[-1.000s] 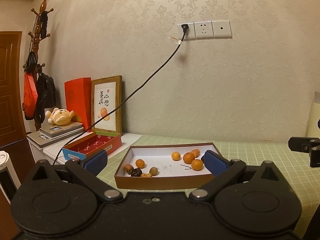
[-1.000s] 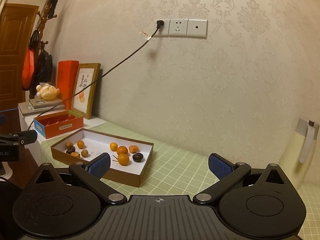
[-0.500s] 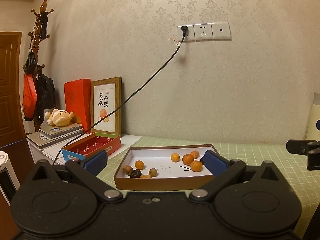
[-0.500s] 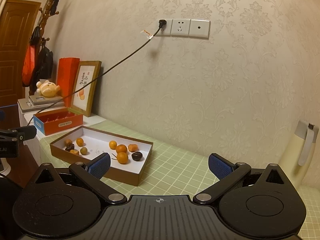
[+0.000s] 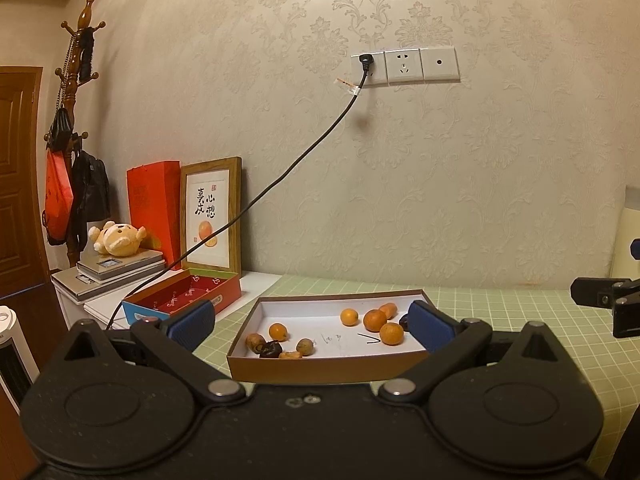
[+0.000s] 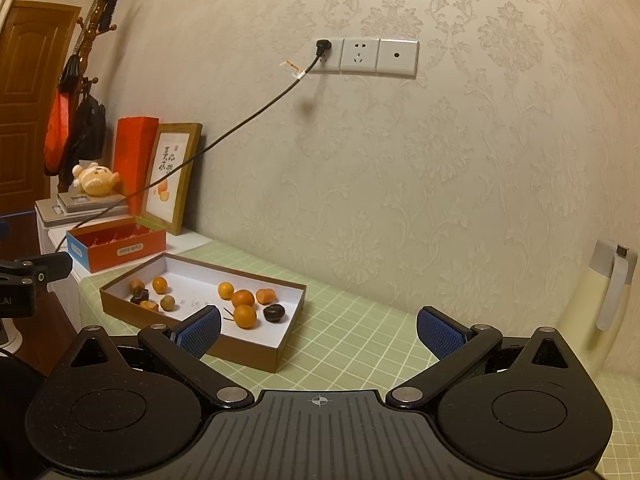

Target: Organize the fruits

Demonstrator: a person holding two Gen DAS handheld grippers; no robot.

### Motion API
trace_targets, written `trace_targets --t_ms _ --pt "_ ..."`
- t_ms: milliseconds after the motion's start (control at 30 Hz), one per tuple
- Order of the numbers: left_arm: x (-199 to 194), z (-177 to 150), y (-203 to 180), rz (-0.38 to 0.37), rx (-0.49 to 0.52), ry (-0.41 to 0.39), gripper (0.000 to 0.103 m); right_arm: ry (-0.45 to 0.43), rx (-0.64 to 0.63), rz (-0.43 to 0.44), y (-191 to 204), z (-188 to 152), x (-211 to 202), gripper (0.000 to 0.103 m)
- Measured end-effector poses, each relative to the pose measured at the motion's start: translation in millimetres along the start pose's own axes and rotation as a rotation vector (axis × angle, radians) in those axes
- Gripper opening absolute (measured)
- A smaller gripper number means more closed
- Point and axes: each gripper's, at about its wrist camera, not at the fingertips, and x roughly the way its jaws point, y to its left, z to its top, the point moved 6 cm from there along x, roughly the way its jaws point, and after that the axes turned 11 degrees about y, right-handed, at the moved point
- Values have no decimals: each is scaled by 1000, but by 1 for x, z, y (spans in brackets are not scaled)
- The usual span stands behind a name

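A shallow brown box (image 5: 320, 372) with a white inside sits on the green grid mat and also shows in the right wrist view (image 6: 244, 354). It holds several small oranges (image 5: 391, 333) on the right, and an orange (image 5: 277, 331) with darker dried fruits (image 5: 271, 349) on the left. A dark fruit (image 6: 273, 313) lies by the right group. My left gripper (image 5: 310, 326) is open and empty, held just in front of the box. My right gripper (image 6: 318, 330) is open and empty, to the right of the box.
A red and blue open box (image 5: 184, 300) stands left of the brown box, with a framed picture (image 5: 210, 214), a red bag (image 5: 152, 208) and a plush bear (image 5: 116, 236) behind. A black cable (image 5: 280, 184) runs from the wall socket. A cream bottle (image 6: 600, 304) stands at the right.
Both grippers have drifted slightly; the view tilts up a little and the box sits a bit lower in frame. Both stay open and empty.
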Motion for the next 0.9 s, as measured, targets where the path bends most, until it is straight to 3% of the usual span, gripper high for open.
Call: trace_targets --t_ms 900 --pt "-5 2 0 4 17 -33 97 -2 -7 0 -1 0 -1 103"
